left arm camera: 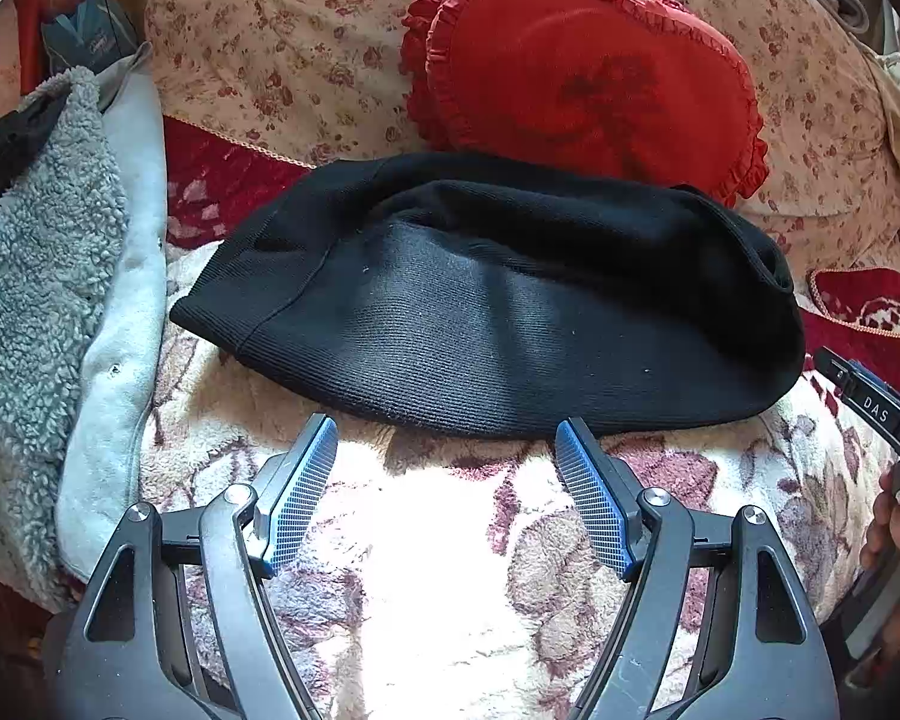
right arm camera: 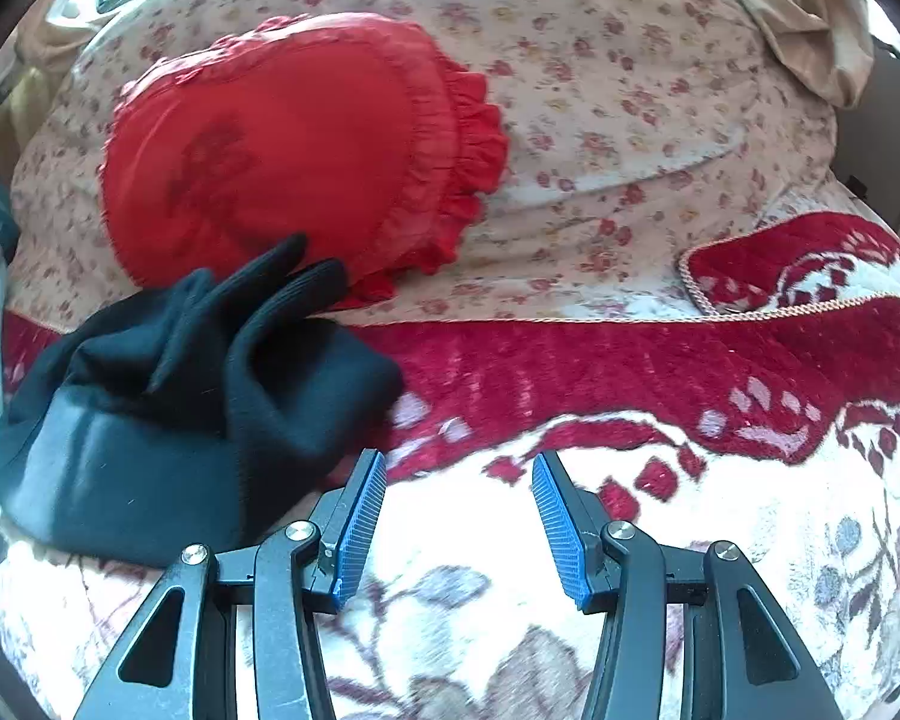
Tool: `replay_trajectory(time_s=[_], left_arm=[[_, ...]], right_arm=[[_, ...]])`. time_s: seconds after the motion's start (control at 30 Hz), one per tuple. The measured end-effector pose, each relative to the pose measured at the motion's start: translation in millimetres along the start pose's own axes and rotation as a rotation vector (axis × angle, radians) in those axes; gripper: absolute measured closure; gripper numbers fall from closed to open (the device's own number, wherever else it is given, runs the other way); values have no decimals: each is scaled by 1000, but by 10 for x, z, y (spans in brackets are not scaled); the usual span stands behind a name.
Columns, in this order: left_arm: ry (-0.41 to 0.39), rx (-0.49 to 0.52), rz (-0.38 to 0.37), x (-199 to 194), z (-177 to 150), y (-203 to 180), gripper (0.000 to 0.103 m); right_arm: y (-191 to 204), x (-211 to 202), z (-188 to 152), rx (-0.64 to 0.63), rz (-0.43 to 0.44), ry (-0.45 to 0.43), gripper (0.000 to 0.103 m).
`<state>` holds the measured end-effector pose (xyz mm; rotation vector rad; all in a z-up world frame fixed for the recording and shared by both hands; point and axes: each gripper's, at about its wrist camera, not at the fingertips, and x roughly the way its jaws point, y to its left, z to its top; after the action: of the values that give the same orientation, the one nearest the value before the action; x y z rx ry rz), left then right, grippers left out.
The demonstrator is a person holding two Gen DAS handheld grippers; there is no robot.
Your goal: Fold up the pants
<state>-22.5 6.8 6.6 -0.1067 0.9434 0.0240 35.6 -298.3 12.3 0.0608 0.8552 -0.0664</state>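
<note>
Pants point(left arm camera: 492, 300) lie lengthwise left-right, just beyond my left gripper point(left arm camera: 447, 450). Right gripper point(right arm camera: 459, 480) sits off their right end. Both released, empty.

- Left tool point(left arm camera: 447, 438): dark grey linked arms with triangular cut-outs, round silver screws at the joints, blue ribbed pads point(left arm camera: 303, 498).
- Right tool point(right arm camera: 459, 474): same build; white letters "DAS" on its black body.
</note>
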Motion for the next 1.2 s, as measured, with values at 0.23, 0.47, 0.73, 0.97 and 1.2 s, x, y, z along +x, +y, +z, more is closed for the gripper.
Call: replay_trajectory(time_s=[0.23, 0.47, 0.73, 0.97, 1.2], left_arm=[[6, 0, 9, -26, -21, 0, 27], [10, 0, 15, -6, -48, 7, 27], [17, -14, 18, 40, -35, 34, 27], [18, -16, 11, 41, -17, 41, 27], [20, -20, 7, 35, -11, 45, 27]], right_arm=[[205, -112, -59, -42, 35, -5, 54], [388, -41, -64, -71, 27, 15, 54], [428, 0, -68, -73, 23, 22, 54], [445, -3, -59, -74, 21, 19, 54], [481, -57, -36, -77, 40, 12, 54]])
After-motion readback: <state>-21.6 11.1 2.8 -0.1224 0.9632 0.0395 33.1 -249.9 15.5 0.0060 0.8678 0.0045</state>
